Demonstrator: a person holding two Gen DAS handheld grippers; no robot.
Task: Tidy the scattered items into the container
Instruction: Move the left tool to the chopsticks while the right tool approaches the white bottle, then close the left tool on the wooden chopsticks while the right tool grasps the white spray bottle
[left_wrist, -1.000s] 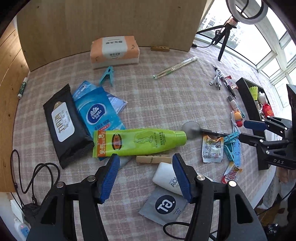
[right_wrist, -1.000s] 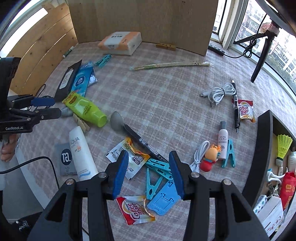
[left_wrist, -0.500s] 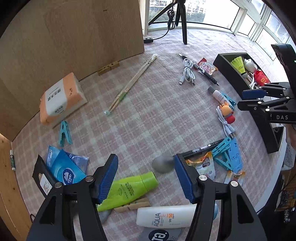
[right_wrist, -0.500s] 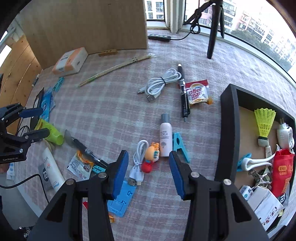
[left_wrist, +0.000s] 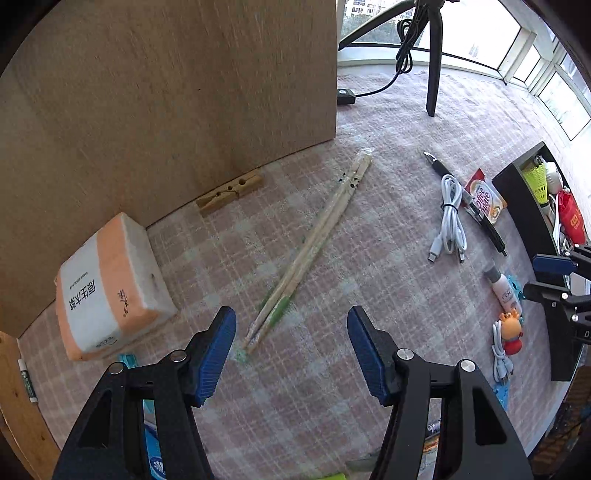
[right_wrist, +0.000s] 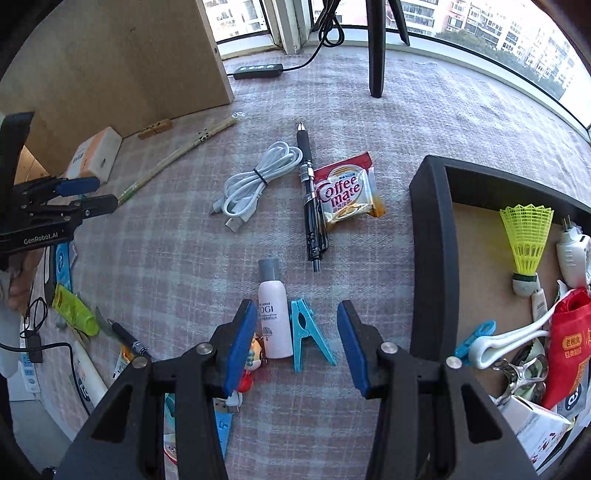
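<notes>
My left gripper (left_wrist: 291, 350) is open and empty, just above the near end of a wrapped pair of chopsticks (left_wrist: 314, 243) on the checked cloth. My right gripper (right_wrist: 297, 343) is open and empty over a blue clothes peg (right_wrist: 308, 334) and a small pink bottle (right_wrist: 273, 321). The black container (right_wrist: 428, 236) stands to its right, holding a yellow shuttlecock (right_wrist: 526, 236), a red pouch (right_wrist: 569, 343) and other items. A white cable (right_wrist: 255, 184), black pen (right_wrist: 310, 206) and Coffee mate sachet (right_wrist: 347, 192) lie ahead.
An orange tissue pack (left_wrist: 110, 284) and a wooden peg (left_wrist: 229, 194) lie by the upright wooden board (left_wrist: 166, 92). A tripod leg (right_wrist: 375, 48) stands at the back. A green tube (right_wrist: 74, 310), a sunscreen tube and a toy figure (left_wrist: 511, 328) lie near the table's front edge.
My left gripper has swung away from the green tube toward the chopsticks and tissue pack. My right gripper has moved right and forward, from the blue pegs toward the bottle, peg and container.
</notes>
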